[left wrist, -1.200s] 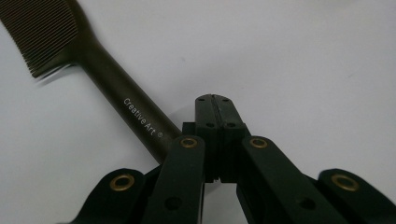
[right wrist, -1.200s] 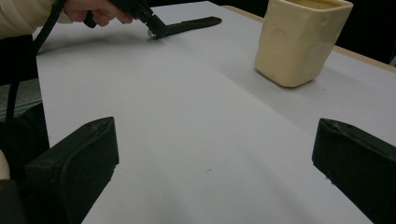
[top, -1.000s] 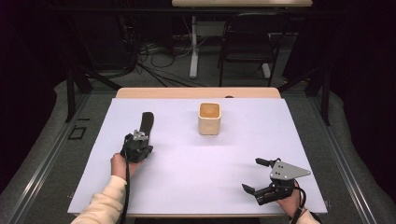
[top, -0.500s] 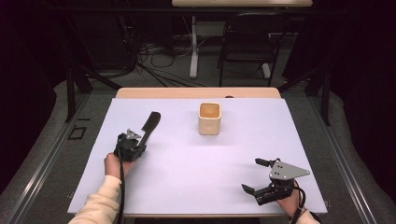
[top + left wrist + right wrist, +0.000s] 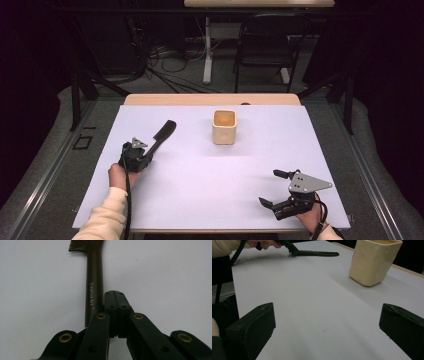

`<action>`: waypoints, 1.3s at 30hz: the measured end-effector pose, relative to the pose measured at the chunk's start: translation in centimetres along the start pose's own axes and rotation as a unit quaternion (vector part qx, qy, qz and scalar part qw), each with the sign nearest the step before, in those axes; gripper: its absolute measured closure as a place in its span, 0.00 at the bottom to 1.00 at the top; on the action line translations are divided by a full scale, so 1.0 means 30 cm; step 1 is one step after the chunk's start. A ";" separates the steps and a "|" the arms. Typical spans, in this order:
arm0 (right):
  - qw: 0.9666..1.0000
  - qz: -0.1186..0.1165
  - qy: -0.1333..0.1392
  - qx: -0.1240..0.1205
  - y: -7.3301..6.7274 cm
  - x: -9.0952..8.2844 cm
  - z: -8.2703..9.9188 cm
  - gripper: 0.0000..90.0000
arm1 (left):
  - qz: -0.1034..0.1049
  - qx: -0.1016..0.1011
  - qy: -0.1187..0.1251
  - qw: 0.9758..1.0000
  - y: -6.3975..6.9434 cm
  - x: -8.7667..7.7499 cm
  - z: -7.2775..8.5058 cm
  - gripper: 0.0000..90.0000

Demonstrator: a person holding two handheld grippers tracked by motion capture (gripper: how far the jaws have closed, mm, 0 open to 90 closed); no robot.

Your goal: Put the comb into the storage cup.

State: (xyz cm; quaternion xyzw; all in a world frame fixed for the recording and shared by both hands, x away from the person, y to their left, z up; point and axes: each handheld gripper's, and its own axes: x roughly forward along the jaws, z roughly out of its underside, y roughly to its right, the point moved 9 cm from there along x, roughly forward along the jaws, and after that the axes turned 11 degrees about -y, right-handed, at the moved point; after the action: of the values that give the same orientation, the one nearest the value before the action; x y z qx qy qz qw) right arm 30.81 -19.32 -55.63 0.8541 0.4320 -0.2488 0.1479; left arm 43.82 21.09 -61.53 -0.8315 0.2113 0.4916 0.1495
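Observation:
A dark comb [image 5: 162, 134] lies on the white sheet [image 5: 200, 195] at the left, its toothed end pointing up and right. My left gripper [image 5: 148, 149] sits at the comb's near end. In the left gripper view the jaws [image 5: 115, 293] are pressed together with nothing between them. The comb's handle [image 5: 95, 280] runs along their left side, and its near end is hidden under the gripper. My right gripper [image 5: 270, 187] rests near the front right edge, open and empty, facing left across the sheet. In the right gripper view the comb [image 5: 317, 253] lies far off.
A cream square cup [image 5: 224, 127] stands upright at the back middle of the sheet, also seen in the right gripper view [image 5: 374, 261]. The wooden table edge [image 5: 210, 99] runs behind it. Beyond are a chair, cables and dark floor.
The comb has swung clockwise, from pointing straight away to leaning up and right, while the left gripper shifted slightly left at its near end. The right gripper has stayed put.

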 end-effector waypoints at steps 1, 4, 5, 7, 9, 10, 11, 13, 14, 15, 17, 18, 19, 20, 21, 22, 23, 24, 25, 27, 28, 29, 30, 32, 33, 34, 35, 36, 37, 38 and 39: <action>1.000 -0.001 -0.001 0.001 -0.001 0.002 0.001 0.00 | -0.001 -0.002 0.001 1.000 -0.004 -0.003 0.001 1.00; 1.000 -0.001 0.000 -0.001 -0.004 0.000 -0.001 0.00 | -0.001 -0.001 0.000 1.000 -0.011 -0.008 0.005 1.00; 1.000 -0.001 0.000 -0.001 -0.004 0.000 -0.001 0.00 | -0.001 -0.001 0.000 1.000 -0.011 -0.008 0.005 1.00; 1.000 -0.001 -0.001 -0.001 -0.003 0.000 0.000 0.00 | 0.003 -0.001 -0.002 1.000 -0.014 -0.012 0.007 0.99; 1.000 -0.001 0.001 -0.001 -0.002 -0.001 -0.001 0.00 | 0.016 0.002 0.002 1.000 -0.005 -0.021 0.004 0.94; 1.000 -0.001 0.001 -0.001 -0.002 -0.001 -0.001 0.00 | 0.016 0.002 0.002 1.000 -0.005 -0.021 0.004 0.92; 1.000 0.000 0.001 -0.001 -0.002 -0.001 -0.001 0.00 | 0.020 0.003 0.006 1.000 0.001 -0.026 0.002 0.92; 1.000 0.000 -0.001 0.000 0.000 0.002 0.000 0.00 | 0.027 0.007 0.010 1.000 0.012 -0.038 -0.004 0.83; 1.000 0.000 0.000 0.000 0.000 0.000 0.000 0.00 | 0.033 0.009 0.010 0.999 0.017 -0.046 -0.006 0.81; 1.000 0.000 0.000 0.000 0.000 0.000 0.000 0.00 | 0.036 0.010 0.012 0.999 0.022 -0.053 -0.010 0.81; 1.000 0.000 0.000 0.000 -0.001 -0.001 -0.001 0.00 | 0.041 0.014 0.009 0.999 0.027 -0.067 -0.017 0.73; 1.000 0.000 -0.002 0.000 0.000 0.002 0.001 0.00 | 0.040 0.014 0.010 0.999 0.024 -0.080 -0.027 0.64; 1.000 0.000 -0.002 0.000 0.000 0.002 0.001 0.00 | 0.040 0.014 0.010 0.999 0.024 -0.080 -0.027 0.59; 1.000 0.000 -0.001 0.001 0.000 0.002 0.001 0.00 | 0.037 0.013 0.011 0.999 0.018 -0.090 -0.037 0.52; 1.000 0.000 -0.001 0.001 0.000 0.002 0.001 0.00 | 0.037 0.013 0.011 0.999 0.018 -0.090 -0.037 0.48; 1.000 0.000 -0.001 0.002 0.000 0.002 0.000 0.00 | 0.036 0.013 0.009 0.999 0.013 -0.093 -0.041 0.48; 1.000 0.000 -0.002 0.002 0.000 0.003 0.001 0.00 | 0.035 0.014 0.007 0.999 0.010 -0.093 -0.046 0.44; 1.000 -0.001 -0.004 0.002 0.000 0.006 0.003 0.00 | 0.031 0.015 0.001 0.999 0.000 -0.092 -0.053 0.36; 1.000 -0.001 -0.004 0.003 0.000 0.006 0.003 0.00 | 0.031 0.015 0.001 0.999 0.000 -0.092 -0.053 0.33; 1.000 -0.002 -0.004 0.003 0.000 0.006 0.003 0.00 | 0.027 0.014 -0.005 1.000 -0.010 -0.084 -0.059 0.30; 1.000 -0.001 -0.004 0.003 0.000 0.007 0.003 0.00 | 0.025 0.013 -0.012 1.000 -0.019 -0.079 -0.062 0.27; 1.000 0.000 -0.005 0.002 0.002 0.008 0.003 0.00 | 0.024 0.014 -0.013 1.000 -0.024 -0.075 -0.065 0.23; 1.000 -0.002 -0.006 0.003 0.001 0.009 0.004 0.00 | 0.024 0.012 -0.019 0.999 -0.030 -0.070 -0.068 0.21; 1.000 -0.002 -0.007 0.005 0.001 0.010 0.005 0.00 | 0.021 0.015 -0.031 0.999 -0.038 -0.059 -0.083 0.16; 1.000 -0.002 -0.007 0.005 0.001 0.011 0.004 0.00 | 0.021 0.015 -0.031 0.999 -0.038 -0.059 -0.083 0.14; 1.000 -0.003 -0.006 0.005 0.001 0.012 0.004 0.00 | 0.021 0.016 -0.037 0.999 -0.039 -0.053 -0.095 0.12; 1.000 -0.003 -0.006 0.005 0.001 0.012 0.004 0.00 | 0.017 0.018 -0.041 0.999 -0.042 -0.051 -0.102 0.10; 1.000 -0.003 -0.006 0.005 0.001 0.012 0.004 0.00 | 0.017 0.019 -0.045 0.999 -0.042 -0.047 -0.108 0.08; 1.000 -0.003 -0.006 0.005 0.001 0.011 0.004 0.00 | 0.017 0.019 -0.050 0.998 -0.042 -0.043 -0.113 0.06; 1.000 -0.003 -0.006 0.005 0.001 0.011 0.004 0.00 | 0.013 0.020 -0.054 0.998 -0.044 -0.039 -0.119 0.03; 1.000 -0.003 -0.006 0.005 0.001 0.011 0.004 0.00 | 0.013 0.020 -0.054 0.998 -0.044 -0.039 -0.119 0.00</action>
State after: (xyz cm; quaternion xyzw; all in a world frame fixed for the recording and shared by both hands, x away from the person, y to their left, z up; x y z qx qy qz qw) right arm 30.98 -19.17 -55.91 0.8523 0.4322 -0.2562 0.1452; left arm 46.68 20.85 -58.77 -0.7974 0.2237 0.5339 0.1705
